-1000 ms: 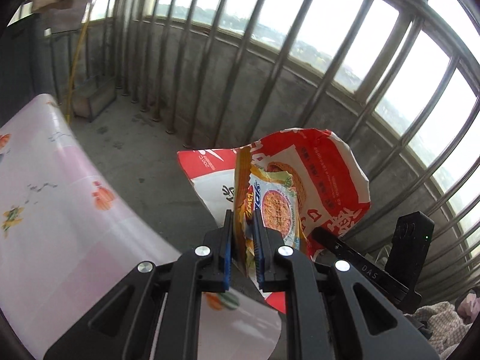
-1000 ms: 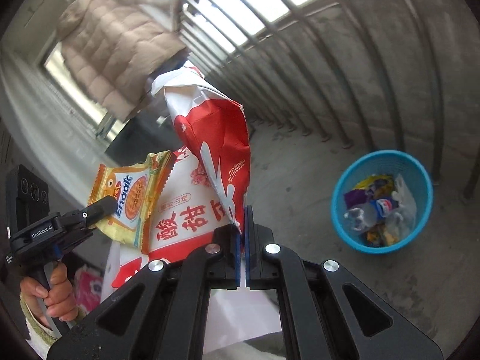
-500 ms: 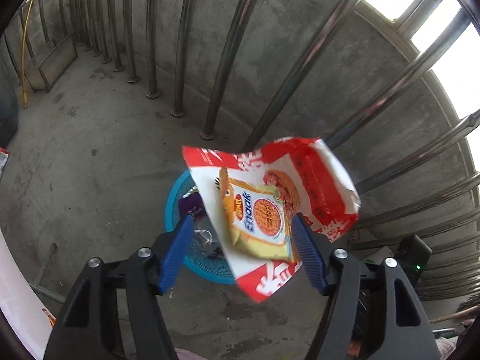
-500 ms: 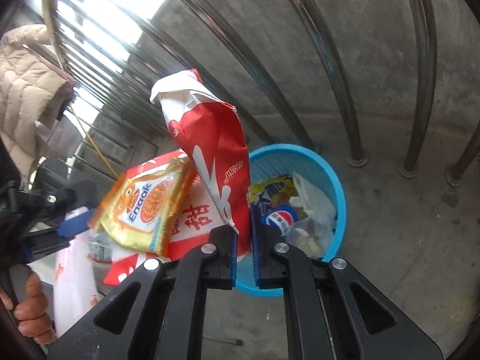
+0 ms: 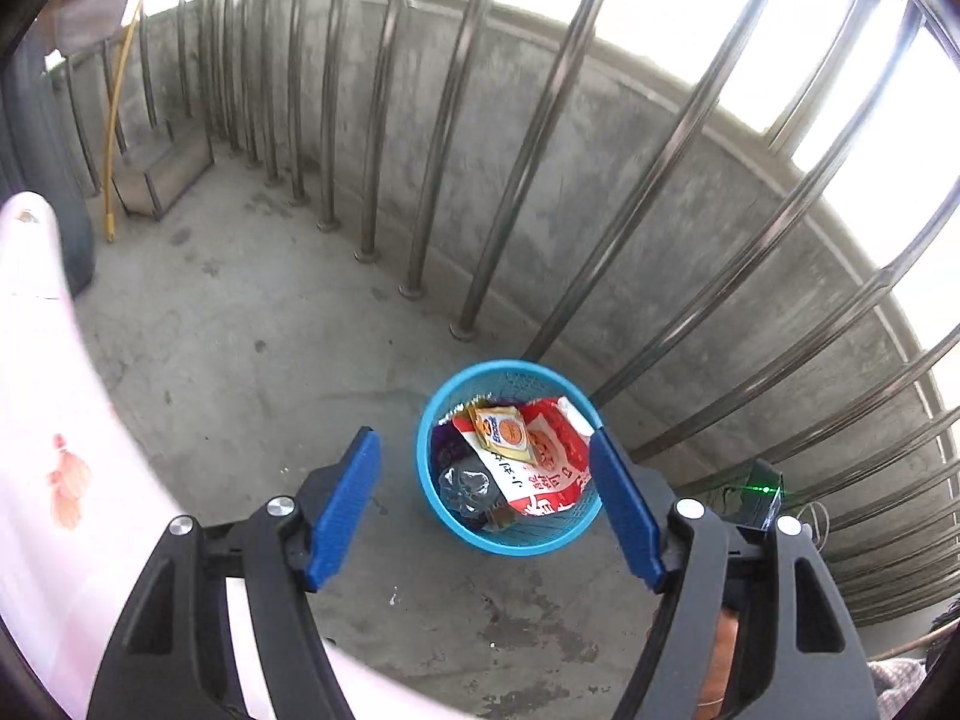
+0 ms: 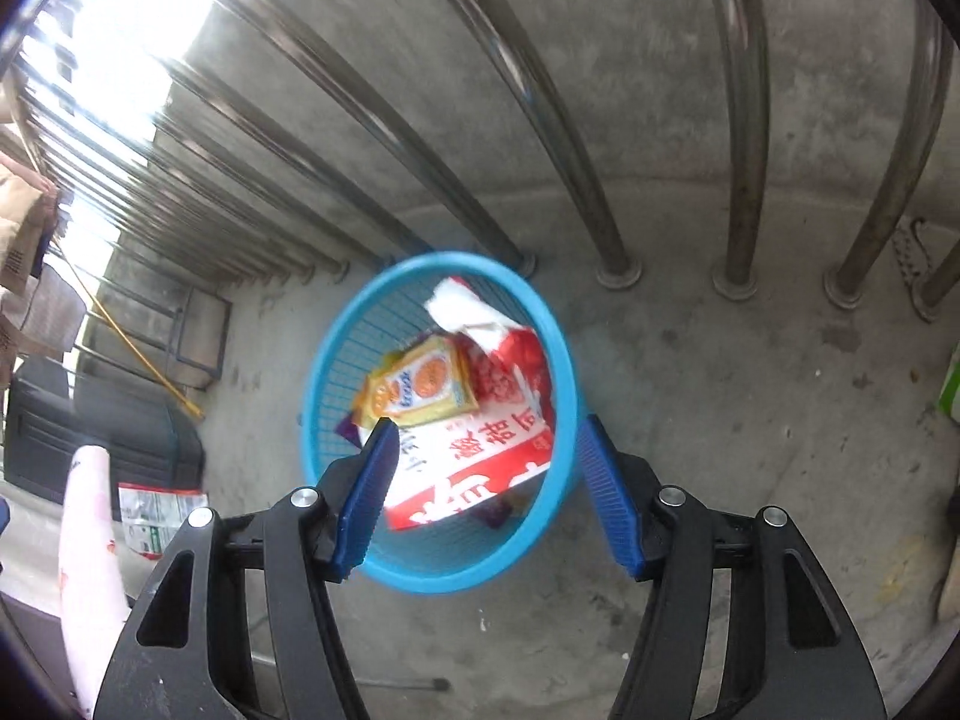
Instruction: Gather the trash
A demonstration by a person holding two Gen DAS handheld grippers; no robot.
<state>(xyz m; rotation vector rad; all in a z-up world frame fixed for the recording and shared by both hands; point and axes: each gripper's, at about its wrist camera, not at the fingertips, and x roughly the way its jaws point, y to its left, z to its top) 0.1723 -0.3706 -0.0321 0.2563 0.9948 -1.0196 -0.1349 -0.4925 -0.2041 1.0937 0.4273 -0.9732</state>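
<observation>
A round blue basket stands on the concrete floor by the railing. Inside it lie a big red-and-white snack bag and, on top, a small yellow cracker packet, plus a crushed clear bottle. My left gripper hovers above the basket, jaws opening, nothing between the blue pads. My right gripper hangs over the basket too, jaws opening and empty.
Steel railing bars rise from a low concrete wall behind the basket. A floral tablecloth edge fills the left. A wrapper lies on a surface at the left. A metal frame box and yellow stick stand far left.
Both grippers let go: the red bag and yellow packet dropped from between the jaws into the blue basket. Both pairs of jaws spread wide, and both views swung down toward the basket.
</observation>
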